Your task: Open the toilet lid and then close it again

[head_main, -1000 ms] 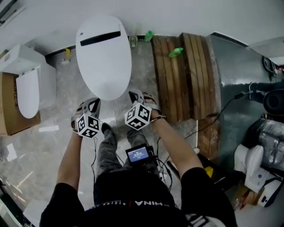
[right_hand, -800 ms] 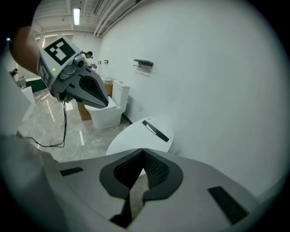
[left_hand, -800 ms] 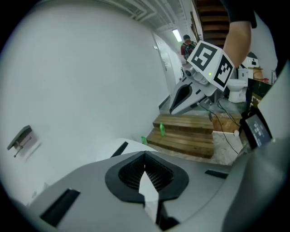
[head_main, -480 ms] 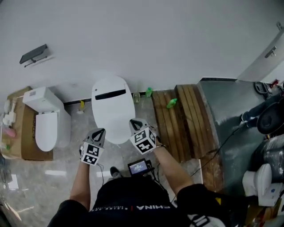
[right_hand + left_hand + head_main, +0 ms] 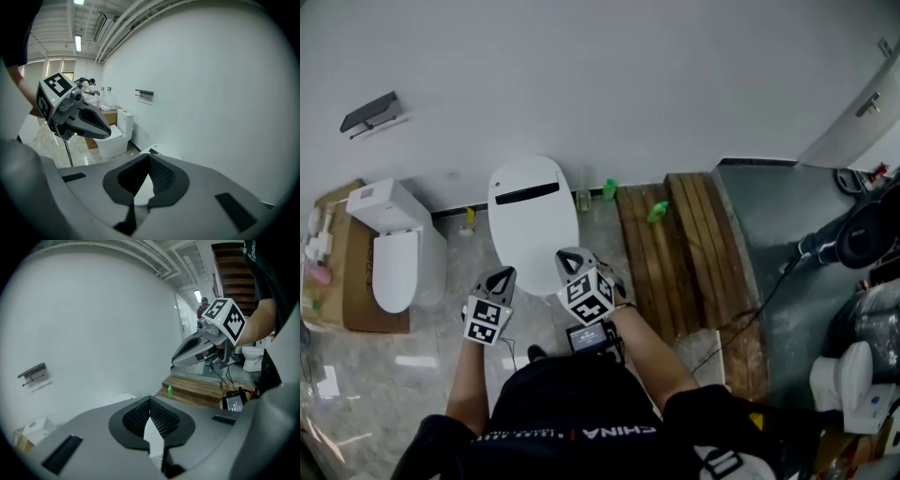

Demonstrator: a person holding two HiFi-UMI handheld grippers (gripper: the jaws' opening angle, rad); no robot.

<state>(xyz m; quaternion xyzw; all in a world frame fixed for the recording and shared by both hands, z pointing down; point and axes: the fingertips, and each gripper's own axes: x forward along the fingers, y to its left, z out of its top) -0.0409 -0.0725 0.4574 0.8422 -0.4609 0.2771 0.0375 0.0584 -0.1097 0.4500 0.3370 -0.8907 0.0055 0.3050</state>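
Head view: the toilet lid [image 5: 534,214] lies flat and shut on its bowl, which stands on the floor against the back wall, between a second toilet [image 5: 394,253] on the left and a wooden platform [image 5: 675,248] on the right. My left gripper [image 5: 505,275] hangs off the lid's near-left edge and my right gripper [image 5: 569,255] sits over its near rim. From up here I can't say whether either tip touches the lid. A green bottle [image 5: 657,214] lies at the platform's far end.

Left gripper view: the jaws are pressed together, tip to tip, with nothing between them. Only a pale sliver of the lid shows below the pads. The tool points at the bare wall above the toilet, with the other gripper in the air to its right.

Right gripper view: much the same here, with the jaws fully closed and empty. The lid's white top with its dark slot sits just past the tips, below where the tool is pointing.

As for progress, the lid is down and neither tool has hold of it. That fits either end of the job — not yet begun, or opened and closed again. With both grippers lifted clear and aimed at the wall, I'd lean toward finished, but I can't be sure. If it isn't, the whole job remains: lift the lid at its front edge, then lower it.
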